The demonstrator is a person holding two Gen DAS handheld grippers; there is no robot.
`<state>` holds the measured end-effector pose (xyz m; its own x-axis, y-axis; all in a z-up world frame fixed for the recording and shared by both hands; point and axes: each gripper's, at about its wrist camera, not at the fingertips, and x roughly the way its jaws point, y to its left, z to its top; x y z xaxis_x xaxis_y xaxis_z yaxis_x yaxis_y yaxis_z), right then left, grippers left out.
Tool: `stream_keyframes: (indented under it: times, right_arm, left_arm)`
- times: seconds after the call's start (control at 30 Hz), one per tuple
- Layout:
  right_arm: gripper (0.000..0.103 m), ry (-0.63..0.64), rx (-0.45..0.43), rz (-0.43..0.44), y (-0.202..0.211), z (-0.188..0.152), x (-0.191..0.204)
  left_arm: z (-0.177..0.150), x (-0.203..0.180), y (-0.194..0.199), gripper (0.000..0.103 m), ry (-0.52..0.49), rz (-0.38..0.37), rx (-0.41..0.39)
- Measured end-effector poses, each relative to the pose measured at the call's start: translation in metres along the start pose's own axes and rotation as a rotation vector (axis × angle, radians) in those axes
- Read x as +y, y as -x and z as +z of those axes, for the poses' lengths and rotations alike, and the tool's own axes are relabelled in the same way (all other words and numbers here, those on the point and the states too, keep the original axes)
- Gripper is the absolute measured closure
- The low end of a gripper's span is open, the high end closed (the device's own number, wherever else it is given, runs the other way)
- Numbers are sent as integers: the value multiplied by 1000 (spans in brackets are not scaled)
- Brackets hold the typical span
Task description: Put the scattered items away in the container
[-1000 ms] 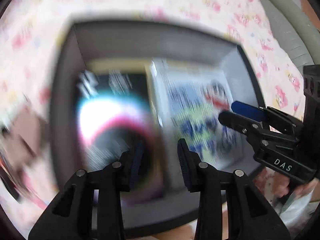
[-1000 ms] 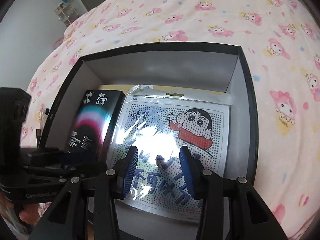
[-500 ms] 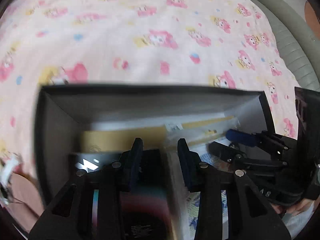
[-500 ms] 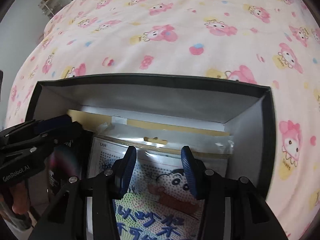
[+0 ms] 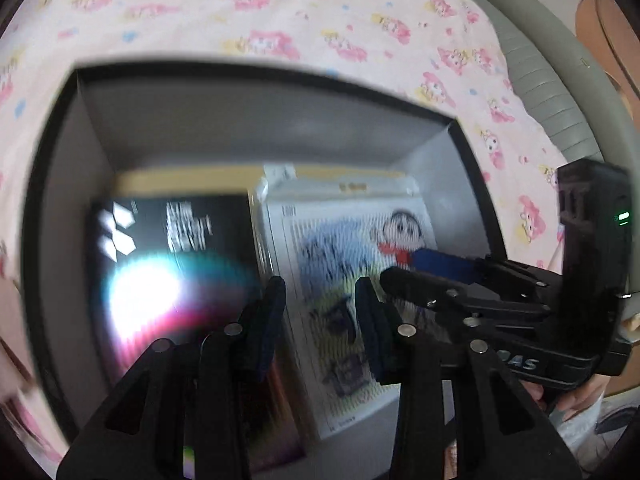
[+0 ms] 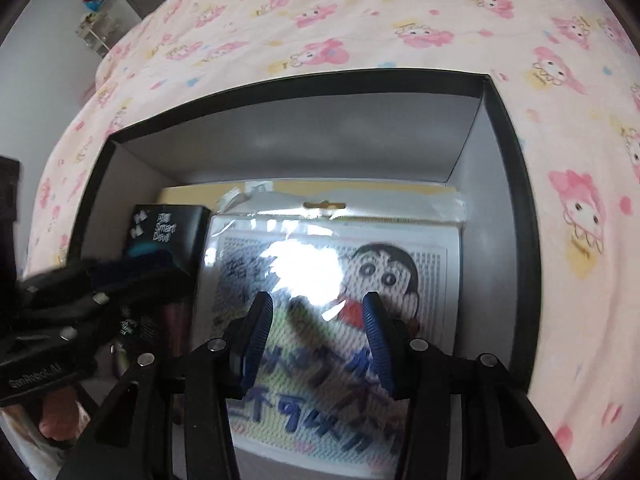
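A: What is sitting in the black storage box point(image 6: 516, 216) on the pink cartoon-print bedspread point(image 6: 360, 20)?

B: Two things are lying flat on its floor, side by side; a black carton lettered "Smart Devil" point(image 6: 168, 232) is lying on the left, and a clear-bagged cartoon bead-art sheet point(image 6: 400, 264) is lying on the right, with a yellow card point(image 6: 420, 189) showing under its top edge; the carton's long edge is running right along the sheet's bag, though I cannot tell whether they are touching.

A: How are the grippers standing?

B: The left gripper point(image 5: 320, 320) is hanging over the seam between carton point(image 5: 180, 280) and sheet point(image 5: 344, 248); its jaws are standing a narrow gap apart with nothing pinched between them; its view is blurring. The right gripper point(image 6: 318, 334) is pointing steeply down over the sheet; its jaws are standing moderately apart, gripping nothing; the sheet is showing through the gap beneath them.

A: Are they seeing each other?

B: Yes; the right gripper point(image 5: 440, 276) is reaching in from the right in the left view, a hand point(image 5: 576, 396) showing under it; the left gripper point(image 6: 120, 276) is reaching in over the carton in the right view.
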<state>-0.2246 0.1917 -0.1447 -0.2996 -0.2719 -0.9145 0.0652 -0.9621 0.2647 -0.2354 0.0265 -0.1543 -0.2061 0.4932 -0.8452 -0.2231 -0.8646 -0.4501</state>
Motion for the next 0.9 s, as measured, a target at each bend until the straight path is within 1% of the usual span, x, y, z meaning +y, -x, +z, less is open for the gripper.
stream_keyframes:
  times: [0.03,0.07,0.1,0.13,0.2,0.23,0.3,0.37,0.47,0.5,0.57,0.6,0.63,0.73,0.77,0.83,0.9]
  right_arm:
    - [61,-5,-8,7,0,-2,1]
    - [61,-19,-24,-11,1,-3,0]
    - [61,-42,-40,-60,2,-4,-2]
    - [62,-54,-47,-69,2,-4,-4]
    - [62,-71,-33,-32,3,-5,-7]
    - [61,-67,-33,-30,4,-4,-8]
    - [61,-54,-26,-41,1,-6,-6]
    - [61,-58,0,-29,-5,-11,-6]
    - [61,-41,-7,-57,-2,-21,0]
    - [61,-33,-9,-61,-1,-25,2]
    - [61,-43,-6,-52,1,-29,4]
    - [61,-54,-10,-42,5,-31,4]
    - [61,-57,-22,-43,8,-32,5]
    - [61,-56,-97,-74,28,-36,10]
    - [61,-57,-116,-71,35,-36,11]
    - [61,-58,-145,-58,49,-38,13]
    - [60,-42,-180,-77,63,-42,19]
  left_arm:
    - [-4,2,-6,68,29,5,25]
    - [-7,2,-9,67,58,-18,45]
    - [-10,1,-11,65,71,-61,53]
    - [-12,-1,-11,65,74,-68,59]
    - [-16,-5,-9,65,53,-23,36]
    - [-16,-6,-9,65,48,-11,29]
    - [-17,-5,-11,65,49,-11,28]
    - [-16,-6,-11,65,41,-3,30]
    - [-19,-8,-9,65,21,7,27]
    - [-20,-7,-8,65,27,-15,27]
    - [-21,0,-8,65,77,-68,32]
    - [-21,2,-4,65,100,-78,15]
    - [-21,1,1,65,95,-68,-9]
    - [-22,-9,22,64,41,-4,-97]
    - [-22,-13,28,63,24,0,-113]
    - [-26,-17,41,60,-4,-14,-147]
    - [-30,-29,51,60,-22,-10,-184]
